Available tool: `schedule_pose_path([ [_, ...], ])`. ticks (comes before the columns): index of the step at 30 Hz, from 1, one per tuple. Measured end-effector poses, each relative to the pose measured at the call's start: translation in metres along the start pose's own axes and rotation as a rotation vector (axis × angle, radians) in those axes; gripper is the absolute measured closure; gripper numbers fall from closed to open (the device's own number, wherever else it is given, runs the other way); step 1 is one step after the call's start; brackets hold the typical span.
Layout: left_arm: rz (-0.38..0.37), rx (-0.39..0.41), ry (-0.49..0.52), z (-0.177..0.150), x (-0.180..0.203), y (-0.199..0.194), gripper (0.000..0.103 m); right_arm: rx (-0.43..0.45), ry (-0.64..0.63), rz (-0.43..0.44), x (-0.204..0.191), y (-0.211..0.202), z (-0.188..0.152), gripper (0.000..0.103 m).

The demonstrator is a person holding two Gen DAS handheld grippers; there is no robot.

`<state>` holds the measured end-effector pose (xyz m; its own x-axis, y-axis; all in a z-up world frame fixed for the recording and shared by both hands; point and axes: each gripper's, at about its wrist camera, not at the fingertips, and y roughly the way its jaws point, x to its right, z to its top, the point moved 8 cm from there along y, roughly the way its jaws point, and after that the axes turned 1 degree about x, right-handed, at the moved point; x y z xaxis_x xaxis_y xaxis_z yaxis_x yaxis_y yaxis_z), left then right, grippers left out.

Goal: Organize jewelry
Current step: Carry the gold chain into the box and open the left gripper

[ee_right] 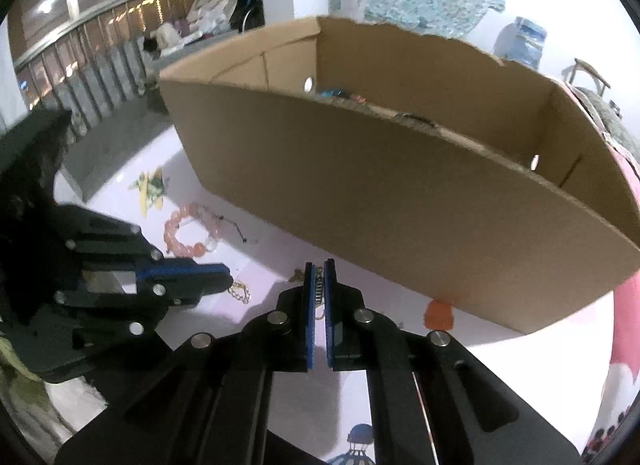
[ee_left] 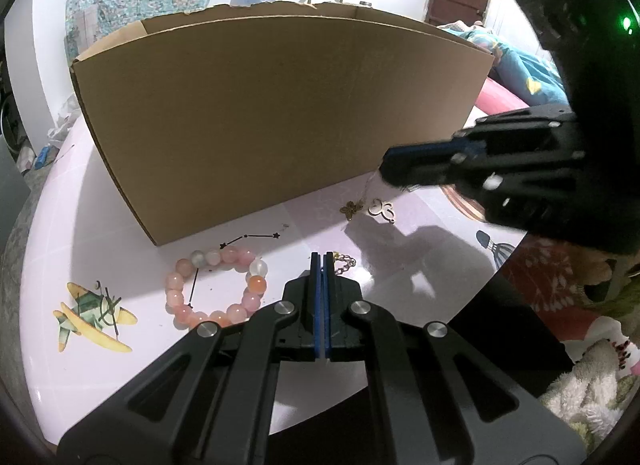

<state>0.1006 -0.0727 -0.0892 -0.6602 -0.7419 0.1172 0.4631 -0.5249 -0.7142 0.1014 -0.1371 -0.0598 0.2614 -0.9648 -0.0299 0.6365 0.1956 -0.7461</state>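
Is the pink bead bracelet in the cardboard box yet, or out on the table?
Out. The pink bead bracelet lies flat on the table, in front of the cardboard box.

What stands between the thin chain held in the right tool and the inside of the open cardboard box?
The near wall of the brown cardboard box. The right tool grips the thin gold chain with flower charms low by the table, below the rim, so the chain must be lifted over that wall. Nothing else visibly blocks the way.

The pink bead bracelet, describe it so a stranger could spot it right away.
Start at the big cardboard box on the table. Just before its near wall lies the bead bracelet. Its chunky round pink and orange beads set it apart from the thin gold chain beside it.
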Motion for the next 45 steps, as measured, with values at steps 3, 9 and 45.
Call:
schedule_pose_path([
  [3, -0.006, 0.006, -0.003, 0.001, 0.000, -0.002, 0.103, 0.035, 0.027, -0.002, 0.006, -0.013, 0.005, 0.099],
  [9, -0.013, 0.062, -0.006, 0.015, 0.006, -0.020, 0.103, 0.109, 0.037, -0.006, 0.005, -0.039, 0.019, 0.099],
  [45, -0.086, -0.097, -0.151, 0.161, -0.051, 0.039, 0.103, -0.181, 0.161, 0.173, 0.082, 0.057, 0.132, 0.098],
])
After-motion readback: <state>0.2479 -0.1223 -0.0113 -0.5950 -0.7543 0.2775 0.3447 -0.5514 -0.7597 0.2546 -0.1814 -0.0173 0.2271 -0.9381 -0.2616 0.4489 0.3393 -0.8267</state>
